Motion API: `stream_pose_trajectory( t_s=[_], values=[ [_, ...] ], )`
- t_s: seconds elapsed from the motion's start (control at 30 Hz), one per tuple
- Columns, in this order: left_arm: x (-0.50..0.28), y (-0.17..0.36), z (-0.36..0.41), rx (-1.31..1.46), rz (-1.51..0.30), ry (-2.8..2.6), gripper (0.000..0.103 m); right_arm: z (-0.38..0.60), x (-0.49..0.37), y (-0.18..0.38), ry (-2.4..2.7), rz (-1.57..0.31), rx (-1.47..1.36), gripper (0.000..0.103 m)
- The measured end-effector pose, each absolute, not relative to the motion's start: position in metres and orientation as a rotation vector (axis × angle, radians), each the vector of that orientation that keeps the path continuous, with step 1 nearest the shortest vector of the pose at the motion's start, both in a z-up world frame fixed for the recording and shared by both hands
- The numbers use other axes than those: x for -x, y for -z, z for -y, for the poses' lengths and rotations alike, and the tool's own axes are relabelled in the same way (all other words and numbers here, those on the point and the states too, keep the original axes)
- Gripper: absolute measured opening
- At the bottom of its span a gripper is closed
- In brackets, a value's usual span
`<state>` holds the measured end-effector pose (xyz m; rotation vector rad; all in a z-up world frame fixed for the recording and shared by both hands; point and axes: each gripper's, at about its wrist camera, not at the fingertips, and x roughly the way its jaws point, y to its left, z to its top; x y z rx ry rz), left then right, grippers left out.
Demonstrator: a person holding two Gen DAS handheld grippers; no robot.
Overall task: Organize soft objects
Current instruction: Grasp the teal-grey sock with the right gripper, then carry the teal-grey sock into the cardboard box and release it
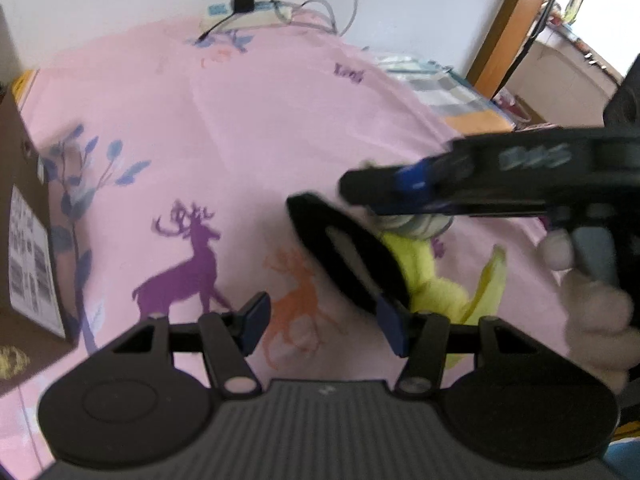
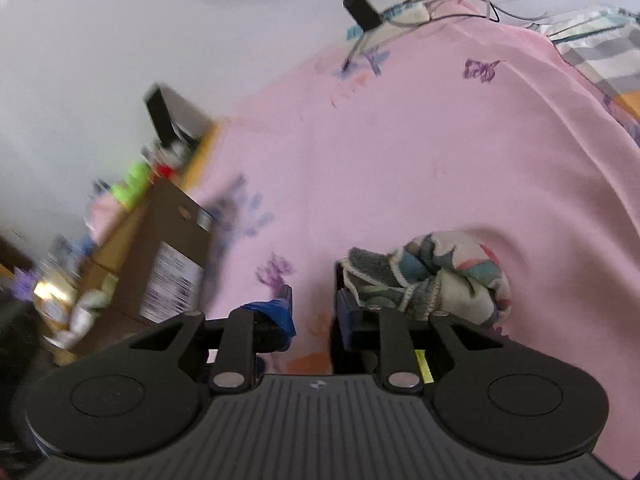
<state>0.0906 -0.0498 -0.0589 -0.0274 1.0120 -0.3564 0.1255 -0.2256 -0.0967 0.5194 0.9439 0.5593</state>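
Right wrist view: crumpled patterned cloth [image 2: 448, 276] on smooth pink bedsheet [image 2: 400, 160].

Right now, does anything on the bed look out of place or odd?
Yes. A patterned soft bundle lies loose on the pink sheet beside the right gripper, whose jaws show nothing between them. The cardboard box of soft things stands off at the bed's edge.

Bedsheet [image 1: 280, 128]: pink, printed with purple and orange deer and blue leafy sprigs.
Plush toy [image 1: 428, 276]: yellow-green.
Rolled cloth [image 2: 444, 276]: cream, patched with teal, grey and pink.
Cardboard box [image 2: 168, 240]: brown, with a white barcode label.
Tongs [image 1: 324, 320]: black, with blue pads.
Folded blanket [image 1: 452, 92]: grey, white and orange stripes.
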Motion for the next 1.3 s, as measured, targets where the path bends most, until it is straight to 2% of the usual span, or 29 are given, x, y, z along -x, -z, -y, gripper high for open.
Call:
stream_pose_trajectory(
  t_s=[0.03, 0.17, 0.4, 0.47, 0.63, 0.87, 1.3],
  values=[
    [-0.092, 0.056, 0.05, 0.032, -1.001, 0.37, 0.059, 0.236, -0.125, 0.093, -0.573, -0.932, -0.571, 0.012],
    [-0.101, 0.043, 0.055, 0.05, -0.962, 0.431, 0.059, 0.27, -0.127, 0.082, -0.481, -0.847, -0.676, 0.012],
    [-0.131, 0.05, 0.08, 0.059, -0.975, 0.488, 0.059, 0.295, -0.134, 0.108, -0.26, -0.943, -0.619, 0.014],
    [-0.139, 0.057, 0.085, 0.066, -0.992, 0.479, 0.059, 0.287, -0.135, 0.118, -0.293, -0.99, -0.63, 0.014],
    [-0.14, 0.063, 0.098, 0.039, -0.97, 0.47, 0.05, 0.273, -0.137, 0.12, -0.312, -0.991, -0.623, 0.016],
    [-0.134, 0.061, 0.099, 0.025, -0.966, 0.474, 0.044, 0.266, -0.133, 0.116, -0.341, -0.969, -0.533, 0.014],
    [-0.096, 0.018, 0.057, 0.081, -0.852, 0.417, 0.043, 0.233, -0.107, 0.076, -0.471, -0.825, -0.444, 0.013]
  ],
)
